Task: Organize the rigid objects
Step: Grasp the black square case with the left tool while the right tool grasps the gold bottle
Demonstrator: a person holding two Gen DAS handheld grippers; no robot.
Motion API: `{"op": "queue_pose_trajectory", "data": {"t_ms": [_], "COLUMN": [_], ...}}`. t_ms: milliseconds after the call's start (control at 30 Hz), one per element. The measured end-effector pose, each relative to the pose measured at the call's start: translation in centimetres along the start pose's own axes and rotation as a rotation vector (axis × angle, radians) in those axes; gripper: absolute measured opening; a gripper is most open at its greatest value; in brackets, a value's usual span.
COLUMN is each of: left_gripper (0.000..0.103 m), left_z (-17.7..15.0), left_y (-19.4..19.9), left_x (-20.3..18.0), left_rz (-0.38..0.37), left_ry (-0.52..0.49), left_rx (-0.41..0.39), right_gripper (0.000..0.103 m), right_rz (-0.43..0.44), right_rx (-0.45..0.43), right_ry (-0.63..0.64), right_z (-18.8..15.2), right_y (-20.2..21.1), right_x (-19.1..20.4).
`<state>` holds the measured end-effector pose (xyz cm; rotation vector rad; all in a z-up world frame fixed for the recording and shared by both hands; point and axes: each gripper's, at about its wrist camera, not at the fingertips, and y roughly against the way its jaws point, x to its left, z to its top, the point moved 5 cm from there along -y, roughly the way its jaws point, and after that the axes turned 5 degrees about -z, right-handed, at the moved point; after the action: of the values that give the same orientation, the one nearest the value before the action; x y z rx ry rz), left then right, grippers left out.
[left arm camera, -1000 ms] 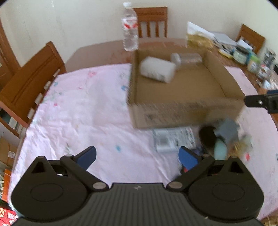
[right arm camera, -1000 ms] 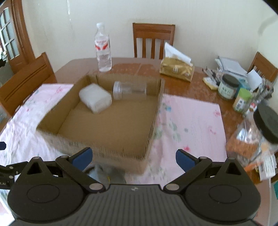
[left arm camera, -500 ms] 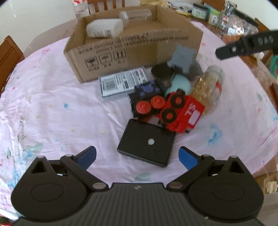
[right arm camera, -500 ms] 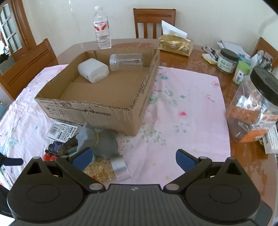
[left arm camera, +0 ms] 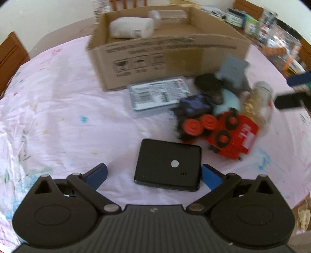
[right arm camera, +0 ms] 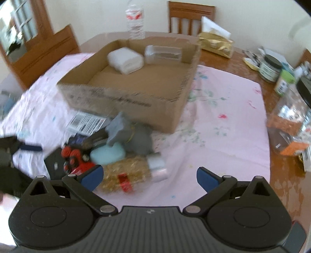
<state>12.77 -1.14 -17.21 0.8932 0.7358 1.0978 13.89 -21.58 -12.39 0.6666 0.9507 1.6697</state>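
Note:
A cardboard box [left arm camera: 175, 58] [right arm camera: 171, 109] holds a white block [right arm camera: 125, 60] and a clear jar [right arm camera: 163, 54]. In front of it lies a pile: a flat black box [left arm camera: 169, 167], a red toy train [left arm camera: 231, 136], a black-and-blue toy [left arm camera: 194, 109], a grey figure [right arm camera: 134, 134], a pale teal piece [right arm camera: 107, 153], a labelled packet [left arm camera: 157, 95] and a jar of golden bits [right arm camera: 134, 171]. My left gripper [left arm camera: 153, 175] is open, with the black box between its fingers. My right gripper [right arm camera: 149, 175] is open, just above the golden jar.
A pink flowered cloth [right arm camera: 223, 120] covers the wooden table. A water bottle [right arm camera: 135, 21] and a tissue pack [right arm camera: 215, 42] stand behind the box. Jars and clutter [right arm camera: 272, 68] crowd the right edge. Wooden chairs [right arm camera: 191, 17] surround the table.
Both grippers have dropped and come nearer to the pile. The left gripper now straddles the black box; the right gripper has closed in on the golden jar.

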Motion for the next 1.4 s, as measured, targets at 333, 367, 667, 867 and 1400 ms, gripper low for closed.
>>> {"op": "queue_pose_trajectory", "data": {"t_ms": [333,367,667,867,1400], "left_gripper": [0.102,0.102,0.102,0.102,0.070], "left_z": [0.2,0.3,0.3,0.3,0.8], "left_y": [-0.3,-0.3,-0.2,-0.2,0.4], "left_x": [1.9,2.0,2.1,2.0,0.0], "left_rz": [0.012,0.011,0.012,0.014,-0.024], "left_ry": [0.028,0.027,0.028,0.029,-0.031], "left_rx": [-0.002,-0.003,-0.001,-0.013,-0.042], "right_gripper": [0.103,0.103,0.103,0.103,0.103], "right_rz": [-0.024,-0.021,-0.101,-0.078,0.023], "right_rx": [0.039,0.043,0.063,0.096,0.090], "right_ry": [0.133,0.124,-0.018,0.003,0.165], "right_z": [0.2,0.2,0.5,-0.9,-2.0], "right_y": [-2.1,-2.2,-3.2,-4.1,-5.6], "right_x": [2.6,2.5,-1.3,-1.8,-2.2]}}
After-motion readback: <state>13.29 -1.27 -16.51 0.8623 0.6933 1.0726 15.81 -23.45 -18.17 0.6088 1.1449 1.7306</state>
